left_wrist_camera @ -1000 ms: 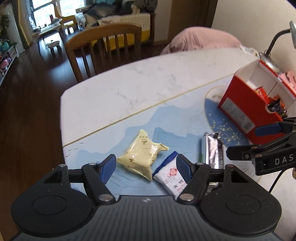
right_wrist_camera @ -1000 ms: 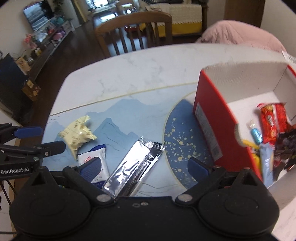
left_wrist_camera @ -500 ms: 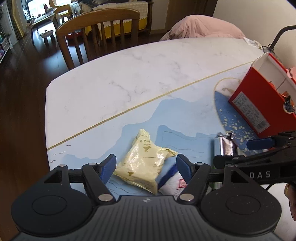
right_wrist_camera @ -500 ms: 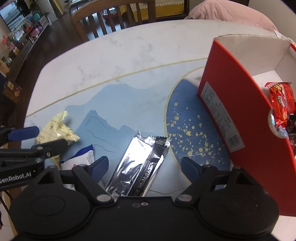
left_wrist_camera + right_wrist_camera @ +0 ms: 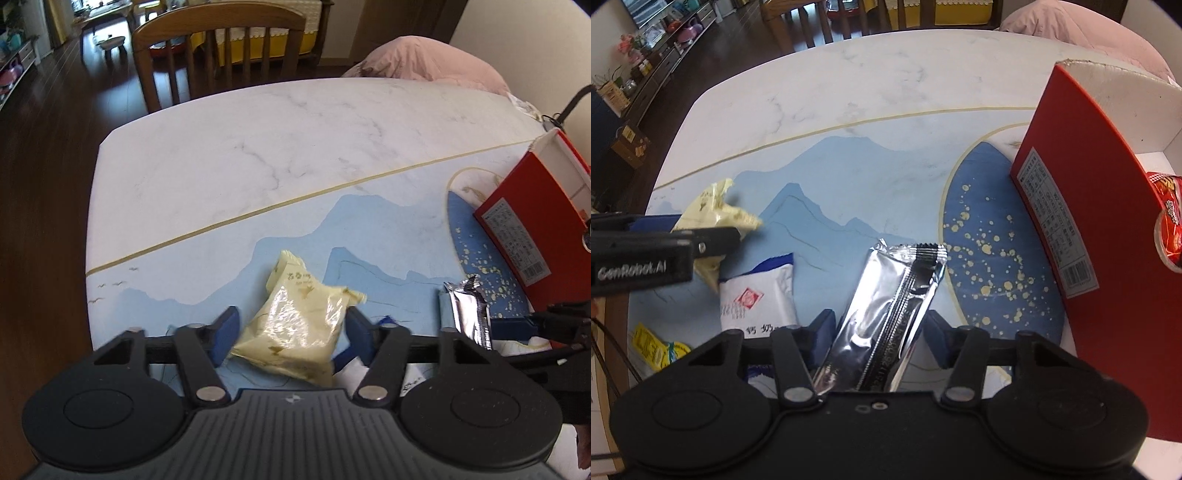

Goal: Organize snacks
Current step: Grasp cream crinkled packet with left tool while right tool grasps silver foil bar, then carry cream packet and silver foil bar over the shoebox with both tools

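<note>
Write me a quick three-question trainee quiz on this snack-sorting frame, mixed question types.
1. True or false: the left tongs straddle the yellow packet.
2. The silver bar lies between the pads of which tongs? A) left B) right C) neither
3. Fill in: the red box stands on the ____ side of the right wrist view.

Key:
1. True. The pads have just been closing, with the yellow packet between them.
2. B. The right tongs have just been closing around it.
3. Right. A red snack bag shows inside the box.
</note>
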Demonstrator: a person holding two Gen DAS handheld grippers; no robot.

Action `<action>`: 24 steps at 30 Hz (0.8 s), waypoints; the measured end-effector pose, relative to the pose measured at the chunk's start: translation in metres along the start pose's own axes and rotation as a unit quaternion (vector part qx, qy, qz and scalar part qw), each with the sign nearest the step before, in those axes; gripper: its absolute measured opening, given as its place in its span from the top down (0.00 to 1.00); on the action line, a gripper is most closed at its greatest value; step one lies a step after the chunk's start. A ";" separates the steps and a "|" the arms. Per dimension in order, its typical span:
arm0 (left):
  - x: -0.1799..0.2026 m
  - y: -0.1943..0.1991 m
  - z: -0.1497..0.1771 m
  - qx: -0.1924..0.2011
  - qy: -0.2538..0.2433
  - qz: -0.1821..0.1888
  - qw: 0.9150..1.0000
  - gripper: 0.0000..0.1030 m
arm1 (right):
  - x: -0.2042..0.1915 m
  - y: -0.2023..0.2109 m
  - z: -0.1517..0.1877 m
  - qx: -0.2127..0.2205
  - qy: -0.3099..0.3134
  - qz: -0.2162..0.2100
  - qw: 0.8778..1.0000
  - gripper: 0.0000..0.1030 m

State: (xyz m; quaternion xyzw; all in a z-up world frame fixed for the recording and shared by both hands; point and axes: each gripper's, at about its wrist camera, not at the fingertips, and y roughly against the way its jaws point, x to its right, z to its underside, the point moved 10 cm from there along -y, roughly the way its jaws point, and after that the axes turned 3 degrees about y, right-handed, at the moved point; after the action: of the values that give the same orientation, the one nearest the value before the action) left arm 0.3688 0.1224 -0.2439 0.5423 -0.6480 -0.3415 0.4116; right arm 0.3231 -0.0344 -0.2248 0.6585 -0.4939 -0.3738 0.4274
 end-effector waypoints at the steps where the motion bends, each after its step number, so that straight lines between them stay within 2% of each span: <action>1: 0.000 0.000 0.001 0.000 0.005 0.001 1.000 0.47 | 0.001 0.001 0.001 0.002 0.003 0.001 1.000 0.52; 6: -0.002 0.005 0.004 0.006 0.026 -0.008 1.000 0.61 | 0.007 0.007 0.007 0.007 0.006 -0.001 1.000 0.57; 11: -0.004 0.011 0.010 0.011 0.046 -0.014 0.999 0.67 | 0.018 0.018 0.014 0.013 -0.001 -0.007 1.000 0.58; 16: -0.010 0.025 0.016 0.023 0.082 -0.014 0.996 0.68 | 0.027 0.033 0.023 0.021 -0.007 -0.010 1.000 0.58; 24: -0.004 0.066 0.023 0.040 0.119 -0.009 0.992 0.68 | 0.030 0.081 0.029 0.042 0.006 -0.039 0.998 0.58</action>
State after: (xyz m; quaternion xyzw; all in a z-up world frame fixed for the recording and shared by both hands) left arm 0.3206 0.1383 -0.1959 0.6009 -0.6023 -0.2520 0.4612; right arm 0.2765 -0.0812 -0.1620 0.6969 -0.4805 -0.3653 0.3873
